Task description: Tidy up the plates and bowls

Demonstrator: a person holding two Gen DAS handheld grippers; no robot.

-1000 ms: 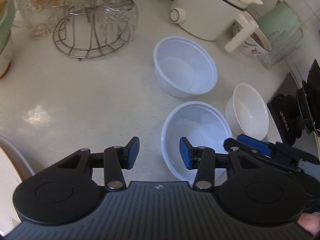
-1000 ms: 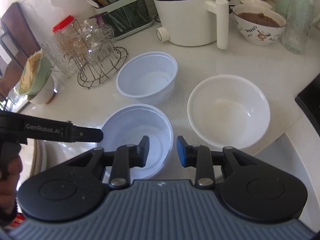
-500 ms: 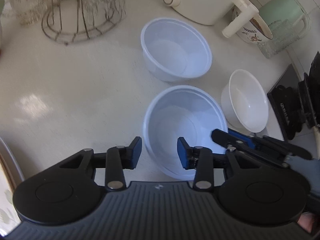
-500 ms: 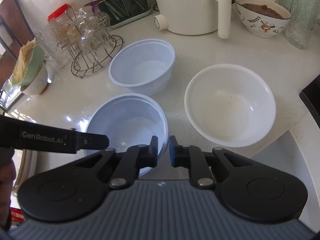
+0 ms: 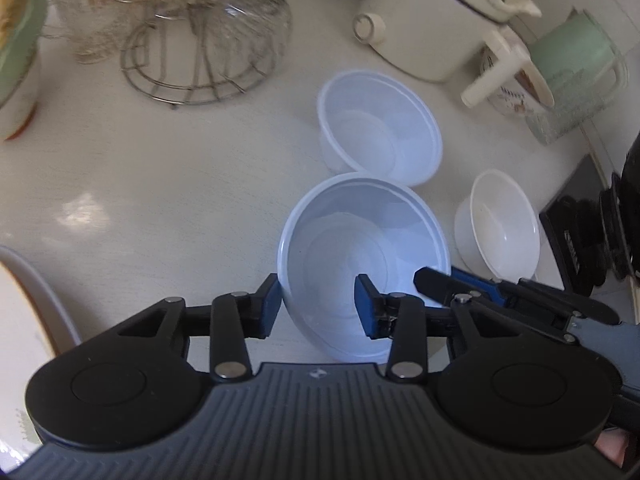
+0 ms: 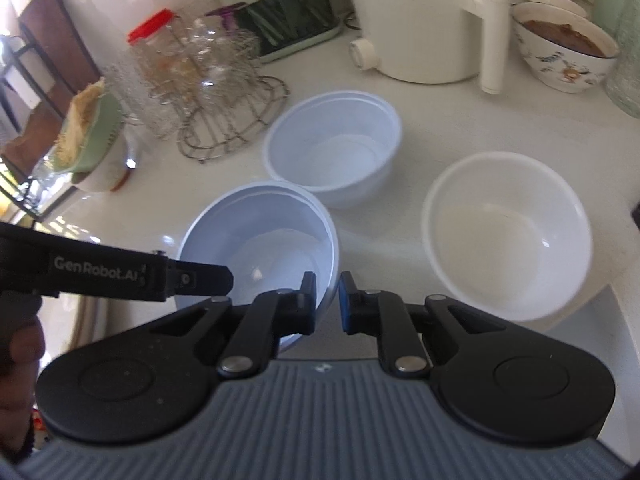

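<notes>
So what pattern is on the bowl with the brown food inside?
The patterned bowl is white with small blue and orange painted motifs, perhaps floral. It shows best in the right wrist view.

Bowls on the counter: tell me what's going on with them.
A person holds a gripper in each hand and works on the near bowl. The right gripper has its jaws shut on that bowl's rim. The left gripper stands open astride the opposite rim, one finger outside the wall and one inside, not clamped. The far bowl and the white bowl sit untouched on the counter. Nothing is stacked yet.
</notes>
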